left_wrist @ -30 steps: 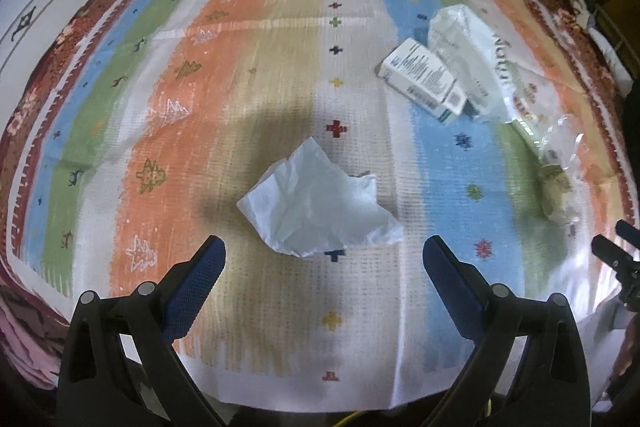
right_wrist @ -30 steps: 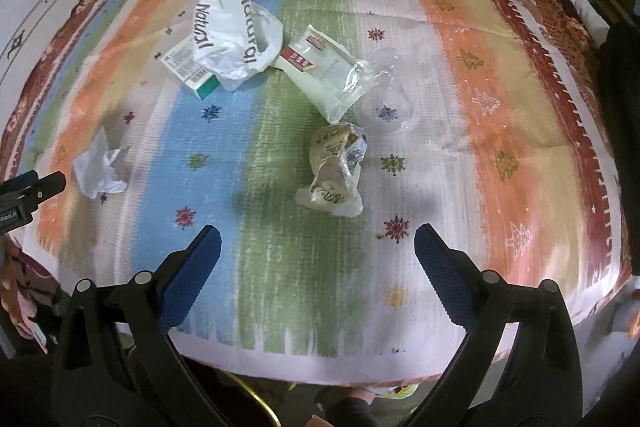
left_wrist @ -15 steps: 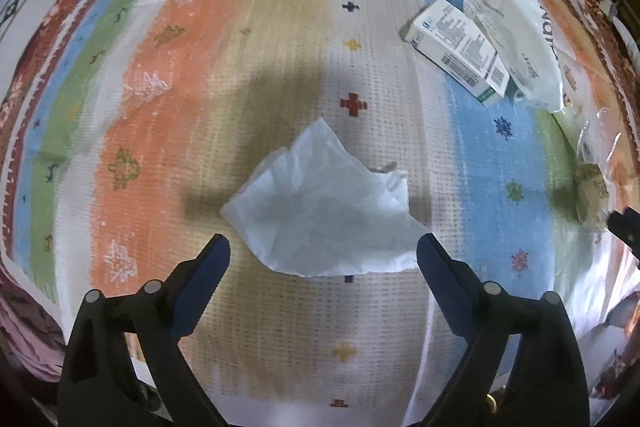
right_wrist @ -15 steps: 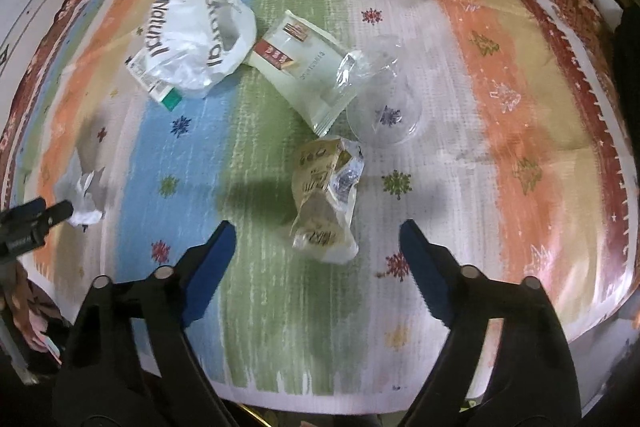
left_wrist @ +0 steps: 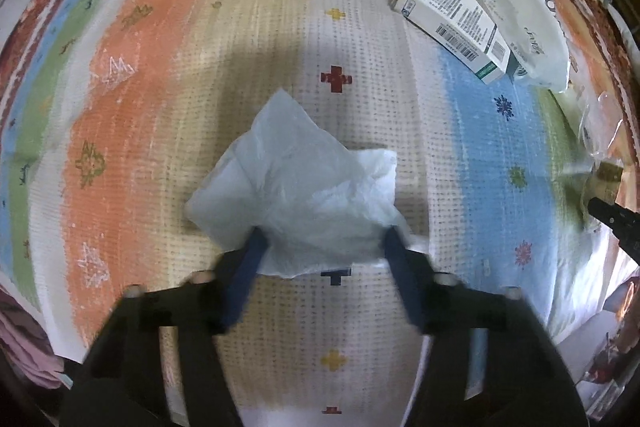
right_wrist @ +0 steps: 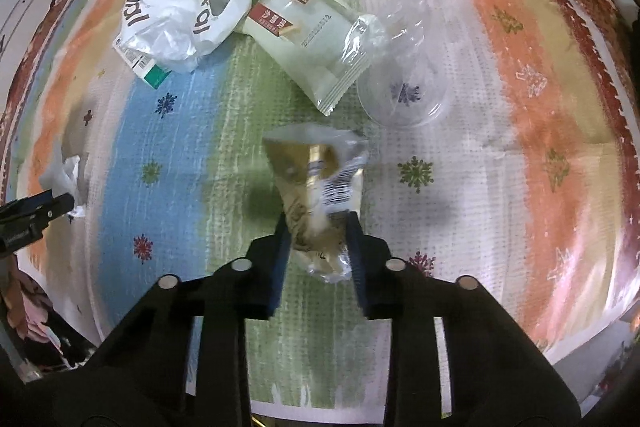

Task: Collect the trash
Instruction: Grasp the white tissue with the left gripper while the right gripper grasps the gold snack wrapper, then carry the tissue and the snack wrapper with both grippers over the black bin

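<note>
A crumpled white tissue [left_wrist: 304, 187] lies on the striped cloth [left_wrist: 160, 87]. My left gripper [left_wrist: 322, 247] has closed in around the tissue's near edge, its blue fingers pressing both sides. A crinkled gold and clear wrapper [right_wrist: 320, 187] sits between my right gripper's [right_wrist: 318, 223] fingers, which are shut on its lower part. The tissue [right_wrist: 64, 179] and the left gripper's tip show at the left edge of the right wrist view.
A white box with a green end [left_wrist: 452, 23] and a white "Natural" plastic bag [right_wrist: 184, 3] lie at the back. A cream snack packet [right_wrist: 308, 39] and a clear plastic cup [right_wrist: 404, 79] lie beyond the wrapper. The cloth's near edge [right_wrist: 320, 403] is close below.
Both grippers moved forward and down and closed: the left onto the tissue, the right onto the gold wrapper. Both were wide open before.
</note>
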`<state>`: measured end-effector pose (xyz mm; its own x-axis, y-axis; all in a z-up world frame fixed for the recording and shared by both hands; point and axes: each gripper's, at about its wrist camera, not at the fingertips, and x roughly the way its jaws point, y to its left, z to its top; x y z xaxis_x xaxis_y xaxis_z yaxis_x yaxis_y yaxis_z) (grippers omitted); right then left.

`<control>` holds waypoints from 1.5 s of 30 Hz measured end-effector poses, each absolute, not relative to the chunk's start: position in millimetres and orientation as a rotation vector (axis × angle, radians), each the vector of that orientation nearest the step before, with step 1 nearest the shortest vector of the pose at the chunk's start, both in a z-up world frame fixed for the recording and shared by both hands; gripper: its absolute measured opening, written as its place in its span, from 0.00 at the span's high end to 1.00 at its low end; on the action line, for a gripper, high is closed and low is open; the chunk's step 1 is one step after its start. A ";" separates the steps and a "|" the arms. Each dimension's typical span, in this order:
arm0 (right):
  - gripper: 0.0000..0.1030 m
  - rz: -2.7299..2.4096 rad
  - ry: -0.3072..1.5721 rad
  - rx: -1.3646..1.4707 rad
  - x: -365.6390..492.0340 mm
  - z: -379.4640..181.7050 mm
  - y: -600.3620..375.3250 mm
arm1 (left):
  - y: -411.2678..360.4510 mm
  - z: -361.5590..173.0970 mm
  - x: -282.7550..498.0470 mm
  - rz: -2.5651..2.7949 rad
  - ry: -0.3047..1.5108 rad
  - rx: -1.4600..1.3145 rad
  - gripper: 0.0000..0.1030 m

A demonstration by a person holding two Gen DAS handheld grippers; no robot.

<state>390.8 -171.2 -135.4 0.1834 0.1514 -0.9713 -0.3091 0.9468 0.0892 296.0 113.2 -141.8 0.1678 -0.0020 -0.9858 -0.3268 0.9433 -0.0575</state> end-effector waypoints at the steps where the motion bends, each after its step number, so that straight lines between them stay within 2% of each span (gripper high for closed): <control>1: 0.80 0.328 1.348 -0.138 390.6 -134.7 -171.3 | 114.6 -141.2 295.5 0.240 1.385 -0.286 0.64; 3: 0.84 0.331 1.344 -0.140 389.6 -130.9 -171.7 | 116.9 -137.0 294.9 0.236 1.376 -0.303 0.80; 6: 0.87 0.337 1.334 -0.141 389.4 -125.0 -173.1 | 117.6 -127.4 295.3 0.214 1.350 -0.316 0.84; 25: 0.88 0.402 1.251 -0.143 334.4 -69.9 -181.5 | 71.6 -40.9 256.0 0.047 1.166 -0.359 0.85; 45: 0.88 0.515 1.155 -0.125 261.1 -21.1 -180.1 | 35.2 3.6 195.9 -0.067 1.045 -0.371 0.85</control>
<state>261.1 -180.1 -21.1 0.3025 0.3241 -0.8964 -0.4496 0.8777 0.1656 195.9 35.2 3.6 0.5058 -0.2284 -0.8319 -0.1208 0.9361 -0.3304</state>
